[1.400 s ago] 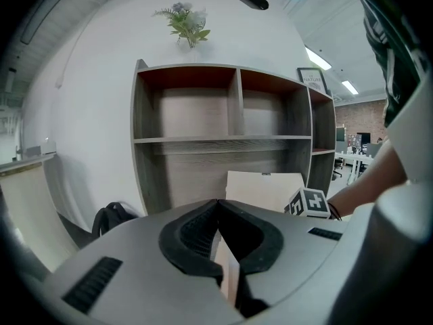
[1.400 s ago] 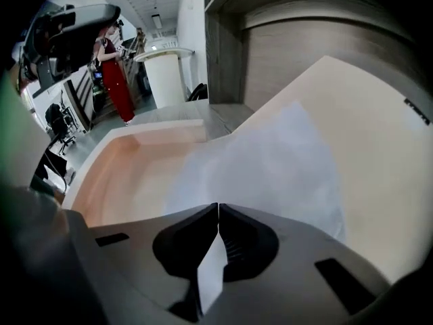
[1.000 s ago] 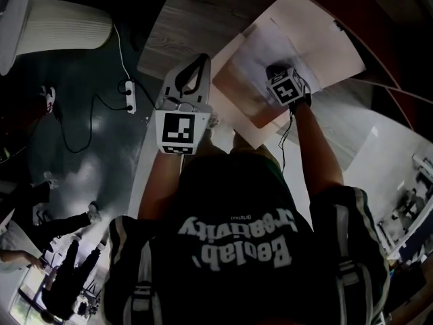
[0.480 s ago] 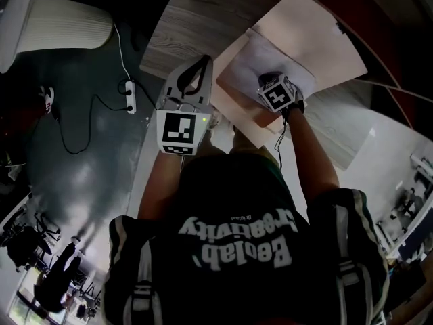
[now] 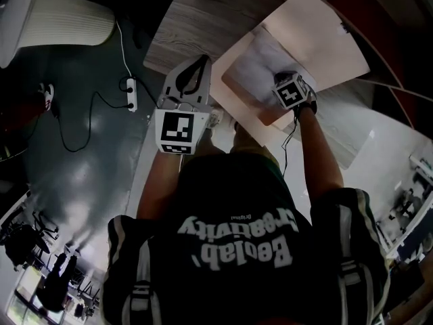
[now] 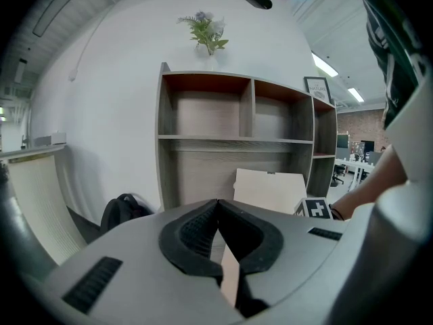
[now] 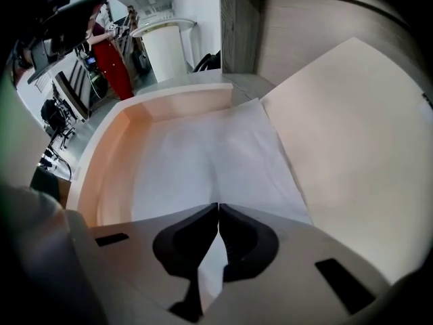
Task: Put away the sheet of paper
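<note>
The white sheet of paper (image 7: 210,161) lies in a shallow beige box (image 7: 115,154) on the wooden tabletop, and its right edge rests against the open lid (image 7: 358,134). My right gripper (image 7: 218,206) points steeply down over the sheet with its jaws shut. Whether they pinch the paper I cannot tell. In the head view the right gripper (image 5: 289,87) sits over the sheet (image 5: 260,66), inside the box (image 5: 230,107), with the lid (image 5: 318,32) behind. My left gripper (image 5: 201,59) is held left of the box, shut and empty (image 6: 218,203).
A wooden shelf unit (image 6: 237,134) with a small plant (image 6: 206,32) on top stands ahead of the left gripper. A dark backpack (image 6: 125,212) leans at its left. A power strip (image 5: 130,95) with cable lies on the floor.
The right gripper slid a little left over the sheet, then back right. The sheet now lies further inside the box, off the lid. The left gripper barely moved.
</note>
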`<state>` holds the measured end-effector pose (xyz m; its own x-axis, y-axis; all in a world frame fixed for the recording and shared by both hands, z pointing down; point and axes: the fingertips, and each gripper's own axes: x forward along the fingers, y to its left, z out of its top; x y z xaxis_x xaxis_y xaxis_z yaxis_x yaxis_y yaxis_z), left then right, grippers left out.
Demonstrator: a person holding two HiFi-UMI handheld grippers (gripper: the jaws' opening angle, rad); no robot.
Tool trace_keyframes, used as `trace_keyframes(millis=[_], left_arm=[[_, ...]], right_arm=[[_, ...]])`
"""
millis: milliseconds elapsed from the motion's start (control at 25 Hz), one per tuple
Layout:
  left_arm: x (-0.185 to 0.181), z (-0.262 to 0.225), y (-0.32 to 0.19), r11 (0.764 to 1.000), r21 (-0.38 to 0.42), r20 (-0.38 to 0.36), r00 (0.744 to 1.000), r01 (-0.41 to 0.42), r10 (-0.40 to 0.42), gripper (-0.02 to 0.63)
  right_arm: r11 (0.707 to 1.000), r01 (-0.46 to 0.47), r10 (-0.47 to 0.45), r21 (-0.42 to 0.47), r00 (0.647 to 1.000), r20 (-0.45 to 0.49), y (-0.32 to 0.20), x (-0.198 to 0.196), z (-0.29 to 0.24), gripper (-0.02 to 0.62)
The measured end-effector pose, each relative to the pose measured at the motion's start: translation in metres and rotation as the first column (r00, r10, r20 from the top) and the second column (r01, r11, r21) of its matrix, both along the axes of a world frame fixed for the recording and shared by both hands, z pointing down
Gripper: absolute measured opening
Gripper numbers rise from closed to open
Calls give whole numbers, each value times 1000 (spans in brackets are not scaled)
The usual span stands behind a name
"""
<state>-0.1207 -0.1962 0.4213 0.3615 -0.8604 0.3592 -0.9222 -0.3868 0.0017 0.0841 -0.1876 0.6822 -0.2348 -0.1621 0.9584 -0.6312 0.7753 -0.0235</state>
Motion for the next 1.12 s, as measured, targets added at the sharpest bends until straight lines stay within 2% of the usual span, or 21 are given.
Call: trace_keyframes(millis=[120, 280, 840, 1120], left_arm=[[-3, 1, 1, 1000, -2, -3, 1000, -2, 2, 18], [-7, 1, 2, 1000, 0, -6, 1000, -8, 8, 18], [-12, -6, 10, 1000, 17, -28, 999, -21, 22, 18], [-17, -9, 15, 999, 29, -32, 999, -16, 17, 18]], right_arm=[[998, -24, 25, -57, 1000, 10, 14, -9, 7, 37], [999, -8, 9, -39, 1000, 7, 18, -23, 2, 37], [992, 23, -19, -126, 999, 37, 74, -62, 2, 35], [992, 46, -46, -113, 999, 6, 79, -66, 1, 35]])
